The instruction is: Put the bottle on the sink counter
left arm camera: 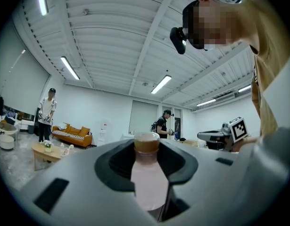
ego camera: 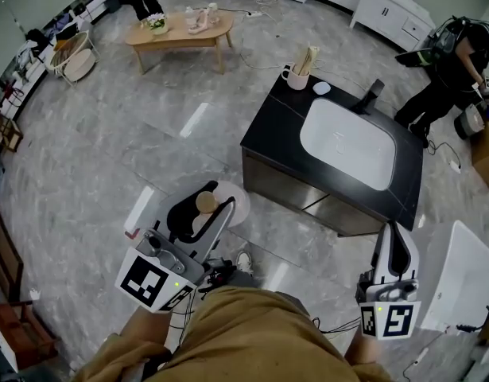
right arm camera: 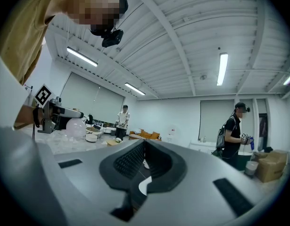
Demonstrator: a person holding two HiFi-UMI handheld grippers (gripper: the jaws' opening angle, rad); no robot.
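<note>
Now held low, the left tool (ego camera: 209, 206) clamps the bottle (left arm camera: 147, 180); the right tool (ego camera: 393, 231) points forward, closed, empty.

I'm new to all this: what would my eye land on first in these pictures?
The black sink counter with its white basin stands out in the middle of the grey floor, a mug at its far corner. Nearer, at lower left, the left gripper clamps a pale bottle with a tan cap. The right gripper, at lower right, is shut and empty.
</note>
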